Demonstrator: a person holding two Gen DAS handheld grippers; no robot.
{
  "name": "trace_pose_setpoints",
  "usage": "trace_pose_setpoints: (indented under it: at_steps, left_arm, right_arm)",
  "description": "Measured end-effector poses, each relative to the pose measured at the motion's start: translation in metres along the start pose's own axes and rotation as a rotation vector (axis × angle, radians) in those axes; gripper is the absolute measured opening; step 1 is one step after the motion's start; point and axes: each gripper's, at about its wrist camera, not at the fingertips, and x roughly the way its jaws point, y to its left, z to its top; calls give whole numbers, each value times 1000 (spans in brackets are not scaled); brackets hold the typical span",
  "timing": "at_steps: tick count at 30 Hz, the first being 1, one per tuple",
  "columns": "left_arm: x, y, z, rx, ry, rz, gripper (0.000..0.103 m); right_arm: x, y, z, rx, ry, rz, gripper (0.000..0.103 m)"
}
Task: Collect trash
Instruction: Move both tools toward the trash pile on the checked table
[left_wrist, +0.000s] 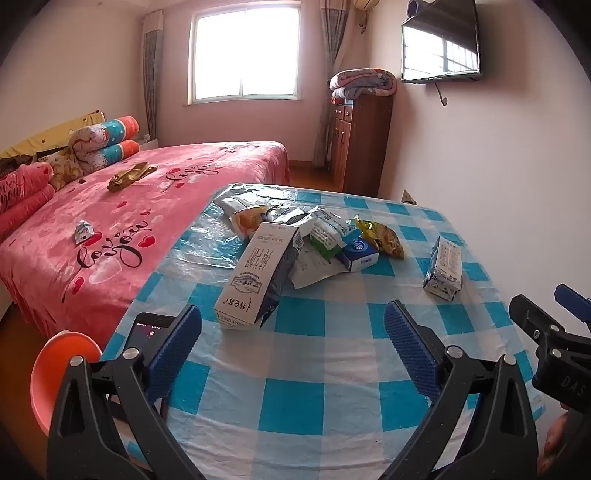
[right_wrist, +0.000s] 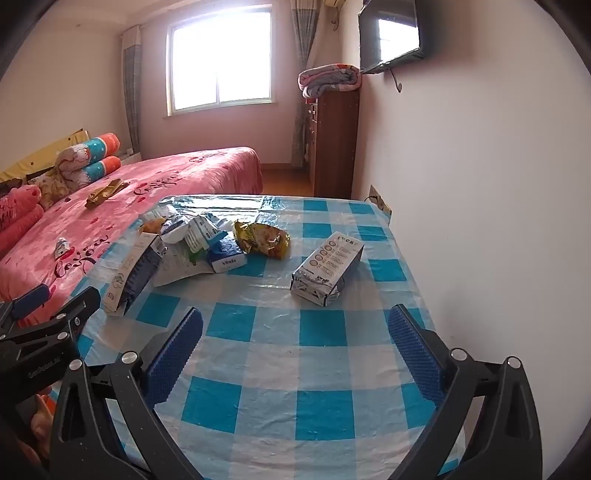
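A heap of trash lies on the blue-and-white checked table (left_wrist: 314, 369): a long white milk carton (left_wrist: 255, 273), a blue tissue pack (left_wrist: 360, 254), a yellow snack bag (left_wrist: 384, 238) and crumpled wrappers (left_wrist: 288, 216). A small milk carton (left_wrist: 443, 267) lies apart at the right; it also shows in the right wrist view (right_wrist: 327, 267). My left gripper (left_wrist: 293, 339) is open and empty, near the long carton. My right gripper (right_wrist: 295, 343) is open and empty, short of the small carton. The heap also shows in the right wrist view (right_wrist: 207, 240).
A phone (left_wrist: 151, 325) lies at the table's left edge, an orange bowl-shaped thing (left_wrist: 55, 369) beside it. A pink bed (left_wrist: 129, 206) with a gold wrapper (left_wrist: 129, 177) and a small carton (left_wrist: 83, 230) stands left. The wall (right_wrist: 480, 221) runs along the right.
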Motion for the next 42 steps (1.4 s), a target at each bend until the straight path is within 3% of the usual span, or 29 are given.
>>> trace_pose_setpoints:
  at_steps: [9,13,20,31,42]
  left_arm:
    - [2,2,-2,-12,3,-23,99]
    - [9,9,-18,-46,1,-95,99]
    - [29,1,-24,-46,69,-83,99]
    - [33,-11,-26,33,54,-54,99]
    - [49,-18,-36,108,125,-40,99]
  right_arm:
    - [12,-5,-9,4,13,8,99]
    - [24,-8,-15,38,35,22,99]
    - [32,-13,-24,68,47,40,99]
    - [33,-20,-25,84,-1,77,99]
    - [47,-19,-34,118,10,148,99]
